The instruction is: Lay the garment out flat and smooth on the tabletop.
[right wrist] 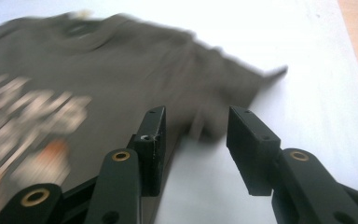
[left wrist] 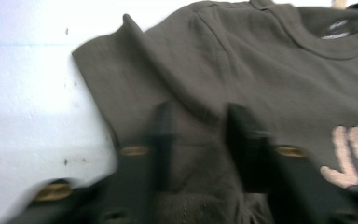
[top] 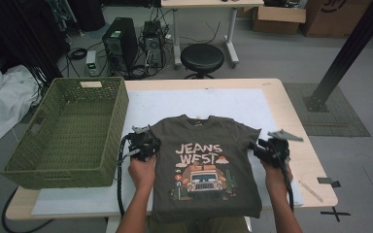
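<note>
A dark olive T-shirt [top: 206, 165] lies flat, print up, on the white sheet [top: 199, 104] that covers the desk [top: 298, 150]; its collar points away from the person and its hem hangs over the near edge. The left gripper [top: 143, 144] sits at the shirt's left sleeve; in the left gripper view its 2 fingers [left wrist: 163, 140] stand a narrow way apart over that sleeve, with a raised fold of the cloth lying in the gap between them; the picture is blurred, so I cannot tell whether the pads press on the fold. The right gripper [top: 267, 150] sits at the shirt's right edge, below the right sleeve; in the right gripper view its 2 fingers [right wrist: 154, 140] are parted at a middling width and hold nothing; the left one hangs above the cloth's edge, the right one above bare white sheet, with the sleeve tip further ahead. A green woven basket [top: 68, 133] stands on the desk's left side, just beside the left gripper.
</note>
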`<state>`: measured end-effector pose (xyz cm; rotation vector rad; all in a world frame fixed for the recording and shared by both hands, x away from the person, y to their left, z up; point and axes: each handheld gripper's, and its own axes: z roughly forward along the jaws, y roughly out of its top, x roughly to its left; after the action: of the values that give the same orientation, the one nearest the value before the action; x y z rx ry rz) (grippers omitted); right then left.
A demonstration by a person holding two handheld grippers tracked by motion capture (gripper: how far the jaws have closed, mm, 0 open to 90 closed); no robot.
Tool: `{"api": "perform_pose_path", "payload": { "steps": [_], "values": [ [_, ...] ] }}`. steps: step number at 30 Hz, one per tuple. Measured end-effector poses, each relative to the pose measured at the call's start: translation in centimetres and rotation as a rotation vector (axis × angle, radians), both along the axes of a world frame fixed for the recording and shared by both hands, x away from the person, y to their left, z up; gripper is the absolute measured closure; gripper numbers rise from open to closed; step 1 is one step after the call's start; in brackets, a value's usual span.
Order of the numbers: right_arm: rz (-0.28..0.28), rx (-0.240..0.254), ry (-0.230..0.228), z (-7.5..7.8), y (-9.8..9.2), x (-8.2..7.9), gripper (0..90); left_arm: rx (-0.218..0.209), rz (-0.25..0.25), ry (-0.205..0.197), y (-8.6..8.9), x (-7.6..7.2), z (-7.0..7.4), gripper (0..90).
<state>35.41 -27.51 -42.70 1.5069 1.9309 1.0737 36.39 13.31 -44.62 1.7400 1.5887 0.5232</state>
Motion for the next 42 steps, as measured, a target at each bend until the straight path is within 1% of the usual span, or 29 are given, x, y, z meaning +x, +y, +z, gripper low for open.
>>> {"api": "perform_pose_path", "payload": {
  "steps": [1,2,4,5,6,7,8,9,12,14,15,17,18,20,22,24,25,26,27,28,29,30,33,34,35,36,37,39,42],
  "values": [
    [0.003,-0.019,0.017,-0.2,0.4,1.2,56.6,0.018,-0.003,-0.001,0.0,-0.1,0.0,83.2],
    [0.004,-0.027,0.031,-0.4,0.6,1.9,56.3,0.034,-0.01,-0.001,0.1,-0.3,0.0,88.1],
    [0.022,-0.082,0.08,-1.2,1.2,3.2,56.8,0.036,-0.023,0.006,0.5,-0.9,0.1,90.0],
    [0.042,-0.099,0.093,-1.8,1.4,3.5,58.9,0.037,-0.023,0.007,0.6,-1.2,0.1,90.0],
    [0.05,-0.121,0.077,-1.8,1.4,3.4,62.9,0.033,-0.022,0.009,0.9,-1.7,0.2,90.0],
    [0.076,-0.128,0.073,-1.8,1.2,3.1,75.7,0.031,-0.025,0.007,1.0,-2.1,0.1,90.0],
    [0.093,-0.132,0.074,-1.7,0.9,2.7,83.8,0.032,-0.032,-0.002,1.1,-2.5,0.2,90.0],
    [0.11,-0.134,0.073,-1.8,0.7,2.4,87.7,0.04,-0.041,-0.002,1.2,-2.8,0.2,90.0],
    [0.15,-0.161,0.076,-1.6,-0.1,0.7,88.0,0.059,-0.072,-0.011,1.2,-3.6,0.5,90.0],
    [0.154,-0.163,0.084,-1.4,-0.5,-0.1,87.0,0.023,-0.085,-0.053,1.5,-3.8,0.9,90.0],
    [0.148,-0.147,0.086,-1.4,-0.8,-0.3,81.5,0.006,-0.086,-0.075,1.5,-3.6,1.2,89.1],
    [0.117,-0.119,0.056,-1.0,-1.2,-0.4,66.7,-0.016,-0.1,-0.096,1.4,-2.7,1.8,77.2],
    [0.098,-0.096,0.039,-0.7,-1.4,-0.2,62.8,-0.012,-0.115,-0.105,1.2,-2.1,2.1,73.2],
    [0.078,-0.072,0.013,-0.2,-1.8,0.7,57.8,0.009,-0.145,-0.115,0.7,-0.6,2.5,67.0],
    [0.078,-0.045,0.005,0.3,-2.0,2.1,56.2,0.06,-0.144,-0.117,0.3,1.1,2.9,61.3],
    [0.094,-0.042,-0.003,0.5,-1.8,3.5,55.4,0.089,-0.134,-0.082,0.1,2.7,3.2,60.2],
    [0.107,-0.043,0.0,0.6,-1.7,4.4,54.6,0.085,-0.143,-0.07,0.0,3.9,3.2,58.7],
    [0.131,-0.058,0.007,0.8,-1.3,5.5,54.4,0.089,-0.144,-0.056,0.0,5.1,3.2,57.7],
    [0.164,-0.061,0.014,0.8,-0.9,6.8,53.8,0.092,-0.144,-0.047,-0.1,5.8,3.1,55.7],
    [0.179,-0.066,0.023,0.8,-0.6,7.5,53.2,0.085,-0.144,-0.035,-0.1,6.6,3.0,54.6],
    [0.199,-0.088,0.045,0.7,-0.1,8.5,52.7,0.072,-0.142,-0.023,-0.1,7.4,2.9,54.5],
    [0.216,-0.097,0.062,0.6,0.3,9.4,52.0,0.073,-0.139,-0.007,-0.1,7.9,2.7,54.5],
    [0.241,-0.074,0.109,-0.2,1.2,11.5,52.6,0.092,-0.154,0.031,-0.3,9.7,2.1,54.3],
    [0.251,-0.057,0.114,-0.6,1.4,11.9,54.2,0.089,-0.161,0.024,-0.3,10.0,2.0,54.3],
    [0.256,-0.064,0.127,-0.8,1.6,12.2,56.7,0.088,-0.167,0.017,-0.4,10.4,1.9,54.4],
    [0.274,-0.075,0.157,-1.2,2.0,12.6,57.1,0.076,-0.179,0.008,-0.5,10.6,1.7,54.3],
    [0.276,-0.098,0.146,-1.3,2.3,12.6,59.9,0.068,-0.192,0.003,-0.7,10.9,1.6,54.1],
    [0.289,-0.131,0.135,-1.3,2.5,12.6,61.0,0.069,-0.217,0.003,-1.0,11.4,1.3,52.7],
    [0.312,-0.138,0.132,-1.3,2.5,12.5,66.1,0.09,-0.243,0.037,-1.7,11.9,0.5,53.3]
  ]
}}
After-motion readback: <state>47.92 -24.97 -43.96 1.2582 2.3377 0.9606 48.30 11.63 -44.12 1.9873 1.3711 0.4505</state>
